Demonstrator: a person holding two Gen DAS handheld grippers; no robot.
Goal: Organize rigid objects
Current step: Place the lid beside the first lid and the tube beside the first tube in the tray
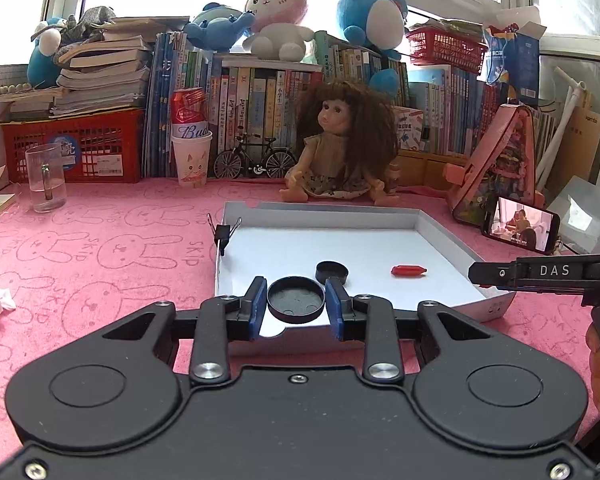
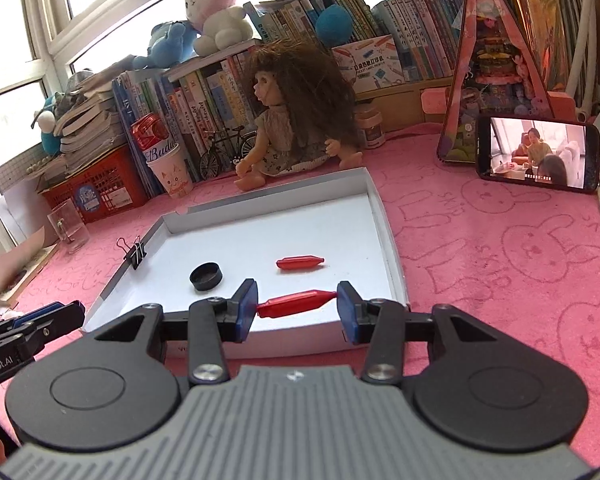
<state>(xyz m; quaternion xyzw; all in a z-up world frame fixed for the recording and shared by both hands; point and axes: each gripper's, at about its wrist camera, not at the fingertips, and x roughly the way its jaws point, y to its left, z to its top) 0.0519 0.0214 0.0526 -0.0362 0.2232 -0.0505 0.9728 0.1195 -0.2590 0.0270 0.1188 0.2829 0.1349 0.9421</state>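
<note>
Left wrist view: my left gripper (image 1: pixel 296 309) is closed on a round black lid (image 1: pixel 296 299), which is held flat with its hollow side up, one blue pad on each side of it.
Left fingers: narrow gap, filled fully by the lid; it hangs over the near edge of the white tray (image 1: pixel 440 222).
Right wrist view: my right gripper (image 2: pixel 297 305) is closed on a red capsule-shaped piece (image 2: pixel 296 303), held by its two ends, lying crosswise between the pads.
Right fingers: middle opening, as long as the red piece; it is above the near part of the tray (image 2: pixel 384 220).
Inside the tray, nearer: a second black lid (image 2: pixel 206 276) lies on the white floor, toward the left side.
Inside the tray, further: a second red piece (image 2: pixel 300 263) lies to the right of that lid, apart from it.
Tray left wall: a black binder clip (image 2: pixel 137 255) is clamped on it.
Surface: pink cloth with rabbit drawings (image 2: pixel 500 264) under the tray.
Behind the tray: a doll with brown hair (image 1: pixel 340 148) sits just beyond the far wall.
Right of the tray: a phone (image 2: pixel 538 153) stands with its screen lit.
Far back: books (image 1: pixel 252 96) and plush toys at the window.
</note>
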